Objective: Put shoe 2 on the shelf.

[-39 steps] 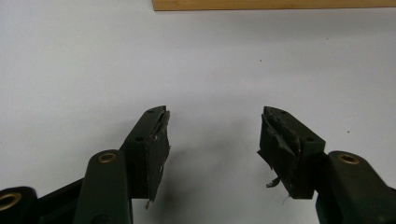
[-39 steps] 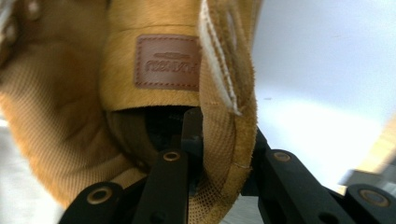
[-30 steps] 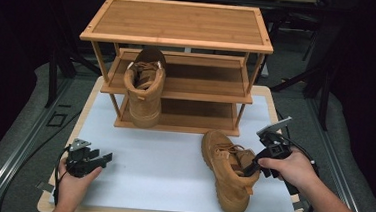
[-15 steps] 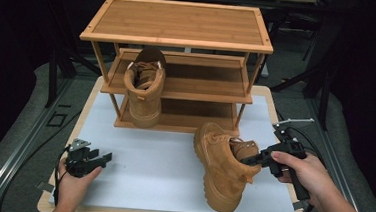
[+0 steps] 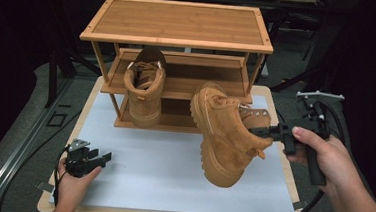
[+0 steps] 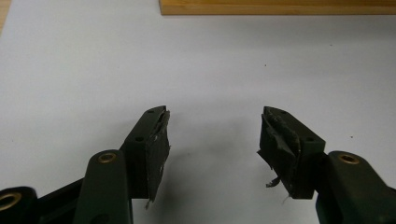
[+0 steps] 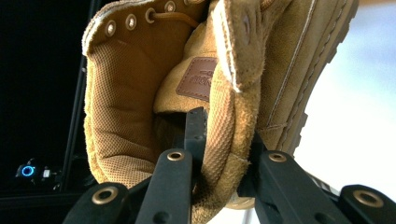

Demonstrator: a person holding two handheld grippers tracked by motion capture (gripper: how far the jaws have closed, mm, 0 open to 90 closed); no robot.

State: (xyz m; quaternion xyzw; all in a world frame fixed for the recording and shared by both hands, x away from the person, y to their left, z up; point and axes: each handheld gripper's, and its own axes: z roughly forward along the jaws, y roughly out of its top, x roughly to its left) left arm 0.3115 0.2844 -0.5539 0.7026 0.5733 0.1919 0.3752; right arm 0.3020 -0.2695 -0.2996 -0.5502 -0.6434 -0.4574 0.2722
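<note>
A tan suede boot [image 5: 226, 134] hangs in the air above the white mat, tilted on its side with the sole toward the front. My right gripper [image 5: 267, 131] is shut on its collar; in the right gripper view one jaw sits inside the boot [image 7: 187, 84] and the other outside, pinching the padded wall. A matching boot [image 5: 145, 90] stands on the lower shelves of the wooden shoe rack [image 5: 181, 25], opening toward me. My left gripper [image 5: 99, 160] rests low at the front left of the mat, open, with only bare mat between its fingers [image 6: 156, 140].
The white mat [image 5: 152, 163] covers a wooden table top. The rack stands at the back of it, its top shelf bare. A dark floor and cables surround the table. The rack's base edge [image 6: 275, 7] lies ahead of my left gripper.
My right gripper has lifted the boot off the mat and carried it up and back toward the rack, tipping it onto its side. My left gripper has stayed put.
</note>
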